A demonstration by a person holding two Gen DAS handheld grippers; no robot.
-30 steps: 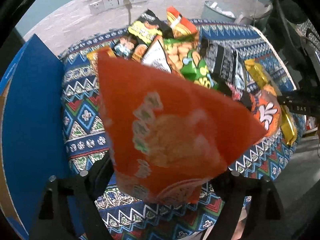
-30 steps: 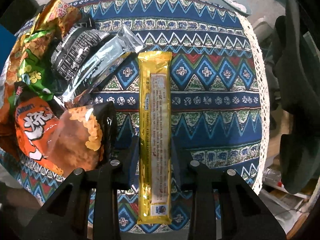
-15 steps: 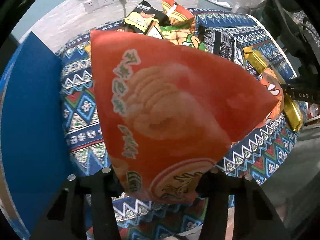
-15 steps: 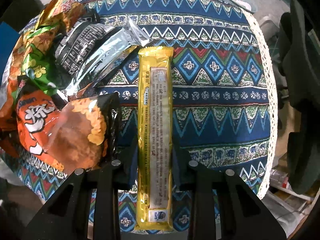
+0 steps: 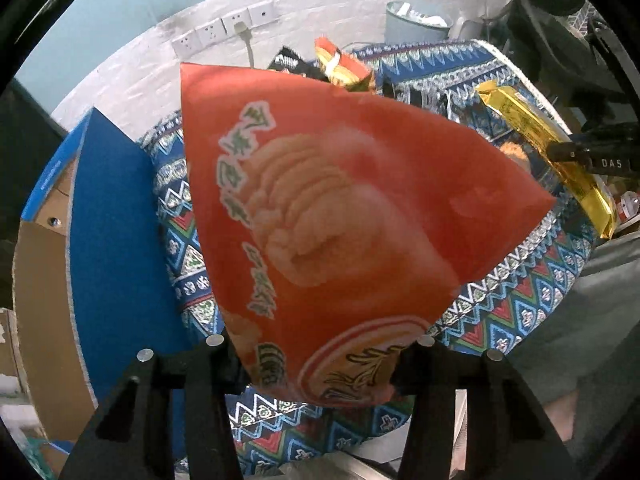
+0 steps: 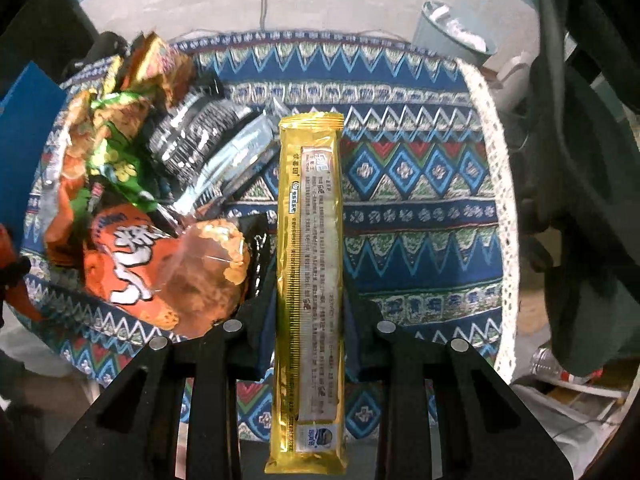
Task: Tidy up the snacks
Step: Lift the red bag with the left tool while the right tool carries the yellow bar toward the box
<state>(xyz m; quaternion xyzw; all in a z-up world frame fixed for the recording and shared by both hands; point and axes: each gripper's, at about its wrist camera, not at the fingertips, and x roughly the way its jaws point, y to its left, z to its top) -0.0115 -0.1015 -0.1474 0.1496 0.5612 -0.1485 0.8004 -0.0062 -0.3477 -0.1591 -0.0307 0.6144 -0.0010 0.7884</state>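
At left, an open cardboard box [image 5: 44,264]. The left gripper [image 5: 320,364] pinches the bottom edge of a puffy orange chip bag [image 5: 340,216], likely light and crushable. The right gripper [image 6: 306,320] clamps a long gold biscuit pack [image 6: 310,264], stiff and slippery-looking, above the patterned tablecloth [image 6: 420,184].

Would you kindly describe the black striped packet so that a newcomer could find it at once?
On the patterned tablecloth, look at the snack pile left of the long gold packet in the right gripper. The black striped packet lies between the green bag and a silvery wrapper, alone in black with white bands.
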